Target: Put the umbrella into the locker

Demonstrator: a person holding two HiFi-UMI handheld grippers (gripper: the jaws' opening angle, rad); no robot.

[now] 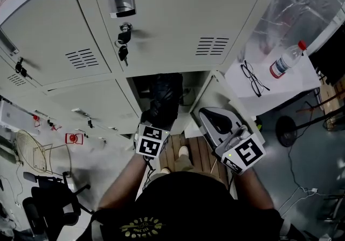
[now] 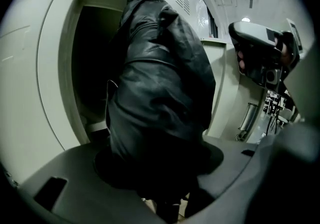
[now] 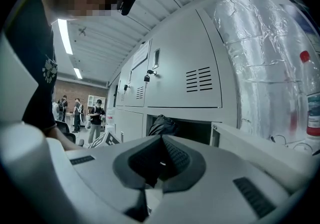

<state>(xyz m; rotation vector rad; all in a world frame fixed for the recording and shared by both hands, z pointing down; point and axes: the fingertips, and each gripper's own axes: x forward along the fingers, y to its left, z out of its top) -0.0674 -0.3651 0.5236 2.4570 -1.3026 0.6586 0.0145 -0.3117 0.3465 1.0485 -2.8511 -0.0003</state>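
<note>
Nearest the camera, a gripper is held in each of the person's hands, in front of a dark shirt. The left gripper is pointed down at a slant, and its fingers are seen closed on the black folded umbrella, which is clamped between them with its bunched fabric filling the left gripper view. The right gripper is held about level just beside the left one. Its fingers are brought together with nothing between them.

The umbrella is carried by its near end, and its far end is pushed into the dark opening of a lower compartment of the pale grey locker. Whether the umbrella rests on the compartment floor cannot be told. The compartment's door is swung open to the right, next to the right gripper.

Above the opening, a closed door with vent slots is seen, and a bunch of keys is hung from its lock.

Further right, a white table is set against the locker. A pair of glasses and a clear bottle with a red cap are laid on it, near each other but apart. Down to the left, a black office chair is seen on the floor.
</note>
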